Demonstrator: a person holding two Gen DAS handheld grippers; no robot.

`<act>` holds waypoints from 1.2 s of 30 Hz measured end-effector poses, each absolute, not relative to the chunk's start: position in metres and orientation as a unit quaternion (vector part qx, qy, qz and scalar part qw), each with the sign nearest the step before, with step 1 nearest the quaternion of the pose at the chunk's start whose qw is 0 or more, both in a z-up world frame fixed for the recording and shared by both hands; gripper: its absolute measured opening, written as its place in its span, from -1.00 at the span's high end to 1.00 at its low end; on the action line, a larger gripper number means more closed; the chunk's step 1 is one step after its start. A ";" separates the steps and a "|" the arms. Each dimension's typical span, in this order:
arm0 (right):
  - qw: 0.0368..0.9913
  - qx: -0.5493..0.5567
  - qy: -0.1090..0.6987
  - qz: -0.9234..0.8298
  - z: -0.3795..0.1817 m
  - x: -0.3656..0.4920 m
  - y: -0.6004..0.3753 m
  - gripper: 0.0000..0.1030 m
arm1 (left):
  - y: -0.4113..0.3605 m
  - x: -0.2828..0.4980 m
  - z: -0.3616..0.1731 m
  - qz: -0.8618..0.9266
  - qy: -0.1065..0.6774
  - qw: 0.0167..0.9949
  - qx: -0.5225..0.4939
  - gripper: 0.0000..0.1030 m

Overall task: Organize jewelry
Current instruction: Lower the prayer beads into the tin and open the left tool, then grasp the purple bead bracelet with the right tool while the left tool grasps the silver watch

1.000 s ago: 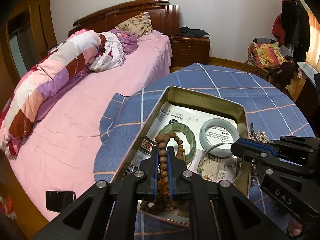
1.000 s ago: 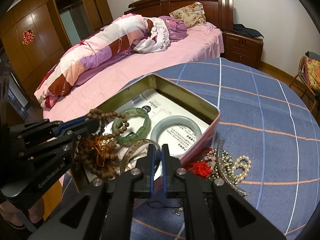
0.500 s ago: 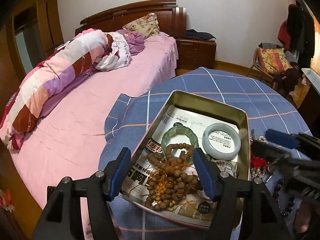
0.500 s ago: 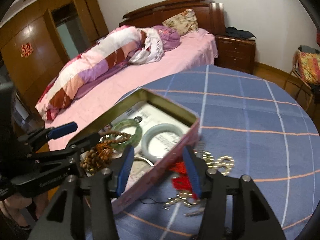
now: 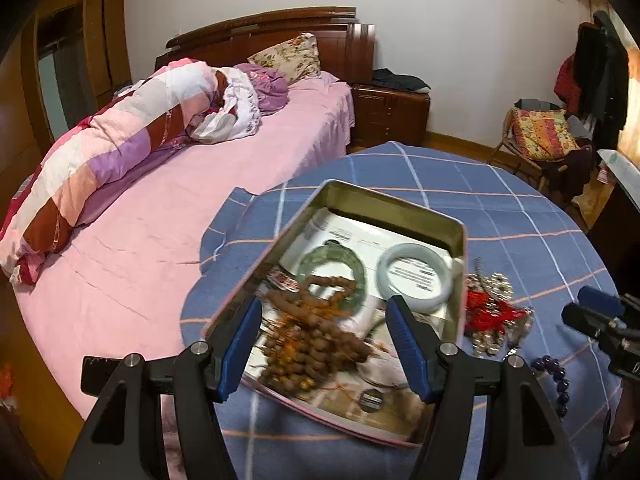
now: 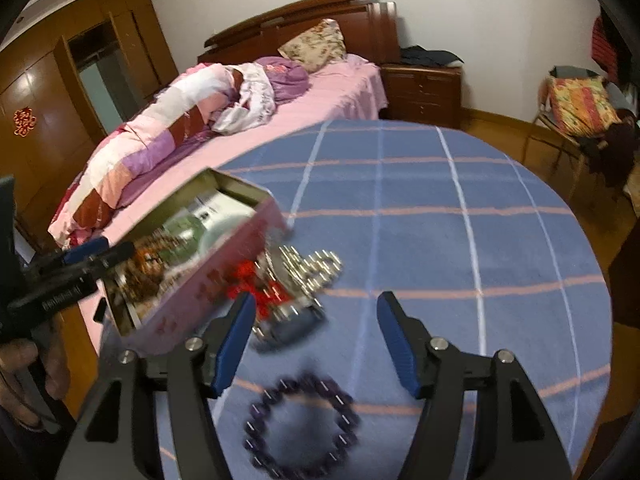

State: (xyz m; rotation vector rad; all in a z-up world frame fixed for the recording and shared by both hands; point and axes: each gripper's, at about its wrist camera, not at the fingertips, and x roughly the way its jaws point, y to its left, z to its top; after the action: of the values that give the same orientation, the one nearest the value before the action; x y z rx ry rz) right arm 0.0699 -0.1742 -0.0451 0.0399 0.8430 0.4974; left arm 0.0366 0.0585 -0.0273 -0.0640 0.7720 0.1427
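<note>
- The tin (image 5: 460, 240) sits on the surface (image 5: 520, 208), with the bed (image 5: 160, 220) behind it.
- In the tin lie two bangles (image 5: 416, 276) and a bead string (image 5: 320, 340).
- A jewelry heap (image 6: 296, 280) lies right of the tin, a bead bracelet (image 6: 300, 424) before it.

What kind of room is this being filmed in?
Most likely a home bedroom: a bed with a rolled quilt and wooden headboard, a nightstand beside it, and a cloth-covered table in front.
</note>
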 end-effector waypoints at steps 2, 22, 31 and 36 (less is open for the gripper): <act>0.882 0.016 0.409 0.234 -0.049 0.063 -0.180 -0.29 | 0.048 0.033 -0.027 0.063 0.375 0.925 -0.021 -0.26; 0.873 -0.094 0.427 0.218 -0.088 0.030 -0.174 0.51 | -0.033 0.021 -0.028 -0.015 0.362 0.931 0.035 -0.26; 0.888 -0.088 0.420 0.166 -0.087 0.044 -0.192 0.68 | -0.059 0.029 -0.036 -0.050 0.365 0.928 0.051 -0.26; 0.894 -0.065 0.423 0.130 -0.084 0.060 -0.216 0.68 | -0.071 0.039 -0.047 -0.062 0.378 0.922 0.061 -0.26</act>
State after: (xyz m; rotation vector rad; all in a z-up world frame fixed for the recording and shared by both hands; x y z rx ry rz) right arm 0.0596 -0.2156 -0.0840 -0.1345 0.8778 0.2693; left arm 0.0387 -0.0714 -0.0469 0.1243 0.7770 -0.1273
